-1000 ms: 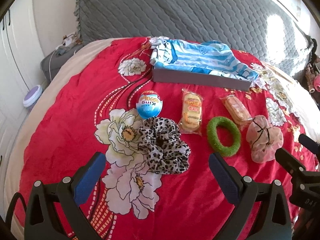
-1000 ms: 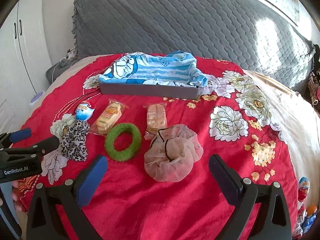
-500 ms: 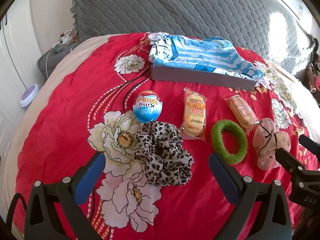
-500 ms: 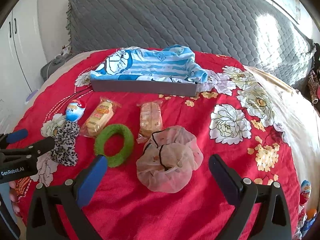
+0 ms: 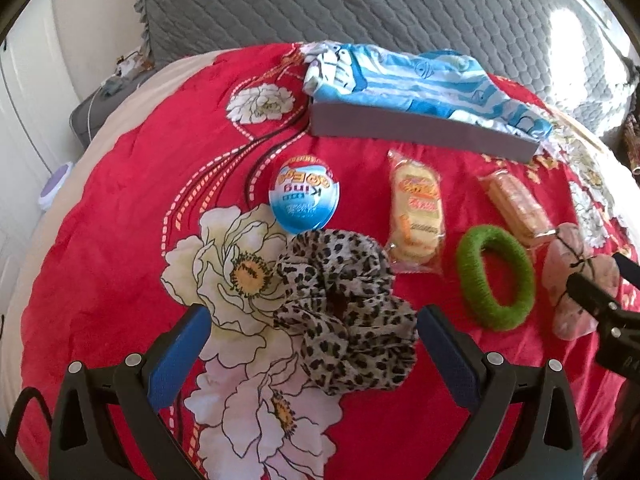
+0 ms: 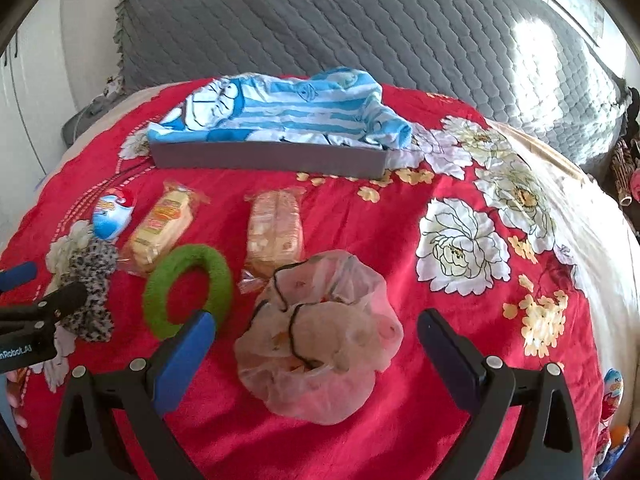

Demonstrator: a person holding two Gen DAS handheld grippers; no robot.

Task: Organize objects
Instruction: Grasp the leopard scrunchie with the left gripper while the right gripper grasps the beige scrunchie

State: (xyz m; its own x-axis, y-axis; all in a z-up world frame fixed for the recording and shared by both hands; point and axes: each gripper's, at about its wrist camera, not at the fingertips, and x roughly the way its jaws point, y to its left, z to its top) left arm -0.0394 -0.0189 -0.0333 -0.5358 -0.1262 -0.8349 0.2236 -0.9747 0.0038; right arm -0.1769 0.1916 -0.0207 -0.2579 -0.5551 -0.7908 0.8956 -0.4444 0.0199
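Leopard scrunchie (image 5: pixel 344 316) now sits between the wide-spread jaws of the left gripper (image 5: pixel 312 344), low centre of the left view; a second ago it lay further up the frame, so the tool has closed in on it. Right gripper (image 6: pixel 312 344), jaws equally wide and holding nothing, has likewise advanced: the sheer pink scrunchie (image 6: pixel 316 340) fills the gap between its fingers, larger than before.

Around them on the red floral bedspread (image 6: pixel 400 248): green ring (image 6: pixel 188 290) brushing the right gripper's left blue pad; two wrapped snack cakes (image 5: pixel 418 216) (image 6: pixel 274 228); blue egg-shaped toy (image 5: pixel 306 196) touching the leopard scrunchie's upper edge; grey box (image 5: pixel 416 130) with striped blue cloth (image 6: pixel 288 110) towards the upper middle. Nothing blocks either approach.

Right view alone shows another egg toy (image 6: pixel 612 390) at the lower right edge. Left view alone shows a purple disc (image 5: pixel 54 186) at far left.
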